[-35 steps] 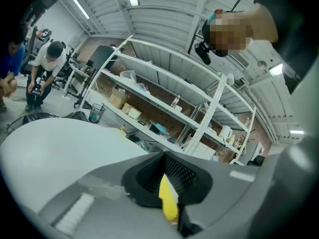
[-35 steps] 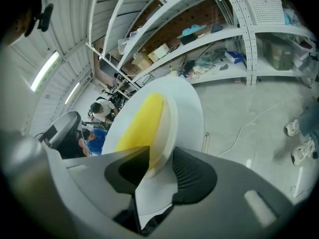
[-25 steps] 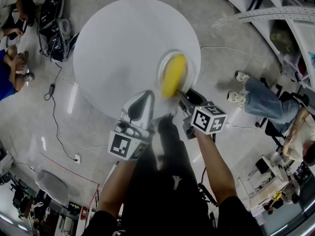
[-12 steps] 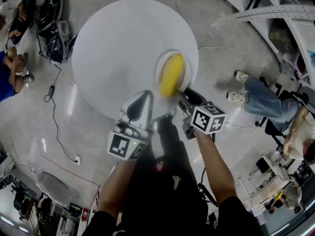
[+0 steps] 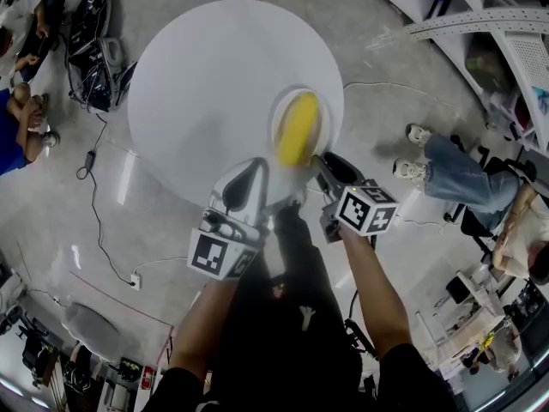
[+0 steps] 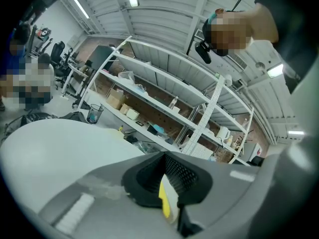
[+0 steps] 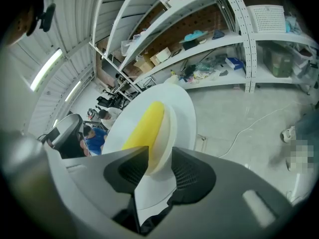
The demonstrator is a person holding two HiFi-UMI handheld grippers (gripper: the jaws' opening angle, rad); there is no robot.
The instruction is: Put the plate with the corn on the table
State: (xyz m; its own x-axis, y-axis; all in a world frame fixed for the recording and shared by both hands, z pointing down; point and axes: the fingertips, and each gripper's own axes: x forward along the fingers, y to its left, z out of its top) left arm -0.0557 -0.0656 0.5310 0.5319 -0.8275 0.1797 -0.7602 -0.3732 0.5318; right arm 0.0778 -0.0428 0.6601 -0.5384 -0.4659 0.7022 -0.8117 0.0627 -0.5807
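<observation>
A white plate (image 5: 280, 115) with a yellow corn cob (image 5: 298, 129) lies flat on the round white table (image 5: 206, 75), near its right edge. My right gripper (image 5: 322, 163) sits at the plate's near rim. In the right gripper view the plate (image 7: 168, 128) and the corn (image 7: 144, 126) stand between the jaws of the right gripper (image 7: 159, 161). Those jaws are closing, with small gaps still beside the rim. My left gripper (image 5: 256, 168) hovers over the table's near edge, shut and empty. The left gripper view shows only a sliver of the corn (image 6: 163, 201) past the left gripper (image 6: 167, 183).
People sit on the floor at the left (image 5: 17, 118), and another person sits at the right (image 5: 463, 178). Black bags (image 5: 90, 41) and a cable (image 5: 94, 196) lie left of the table. Metal shelving (image 5: 506, 41) runs along the right.
The right gripper has drawn back slightly toward me and to the right. The plate and corn stay where they were on the table. The left gripper holds still.
</observation>
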